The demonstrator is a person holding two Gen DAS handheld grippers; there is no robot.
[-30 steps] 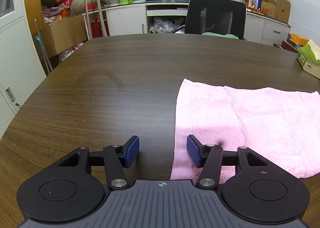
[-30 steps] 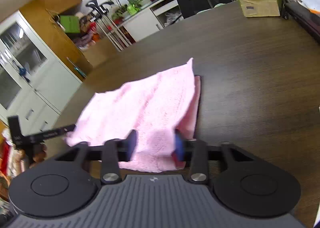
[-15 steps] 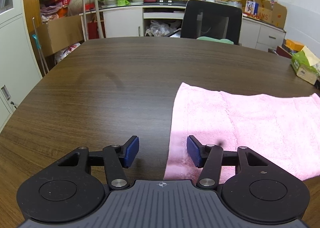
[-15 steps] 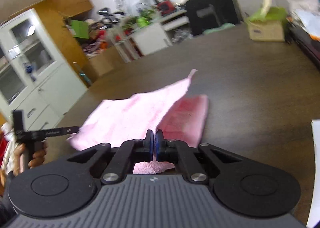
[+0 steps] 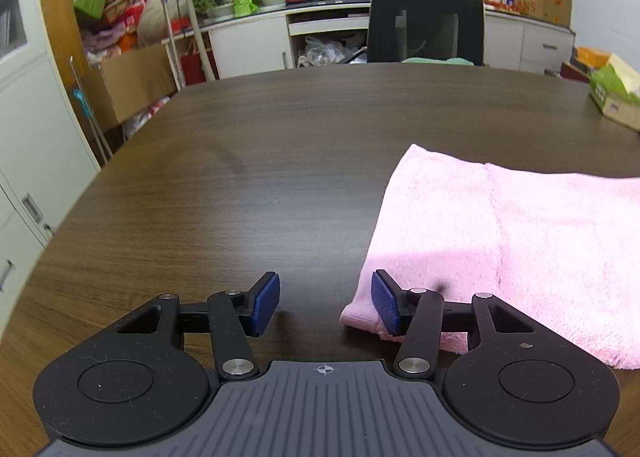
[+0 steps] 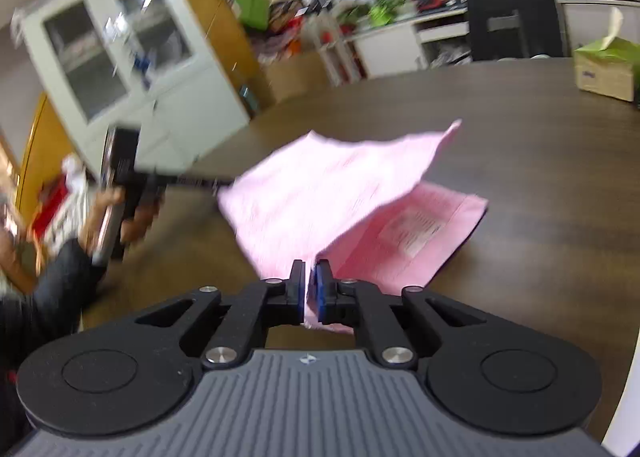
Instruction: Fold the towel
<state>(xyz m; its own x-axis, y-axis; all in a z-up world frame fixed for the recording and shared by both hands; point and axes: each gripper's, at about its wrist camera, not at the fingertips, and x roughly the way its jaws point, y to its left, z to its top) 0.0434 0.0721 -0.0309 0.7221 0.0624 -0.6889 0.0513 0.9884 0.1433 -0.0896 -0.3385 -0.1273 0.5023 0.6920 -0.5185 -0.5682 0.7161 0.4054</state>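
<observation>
Since a second ago your right gripper [image 6: 309, 289] has pinched the towel [image 6: 340, 193] corner and lifted it off the table [image 6: 540, 145]. Your left gripper [image 5: 325, 307] gapes, empty, beside the towel's near edge. Soft, floppy cloth: grip corners.

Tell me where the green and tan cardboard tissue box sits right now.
The green and tan cardboard tissue box stands at the far right edge of the dark wooden table, beyond the pink terry towel, right of the black office chair.
</observation>
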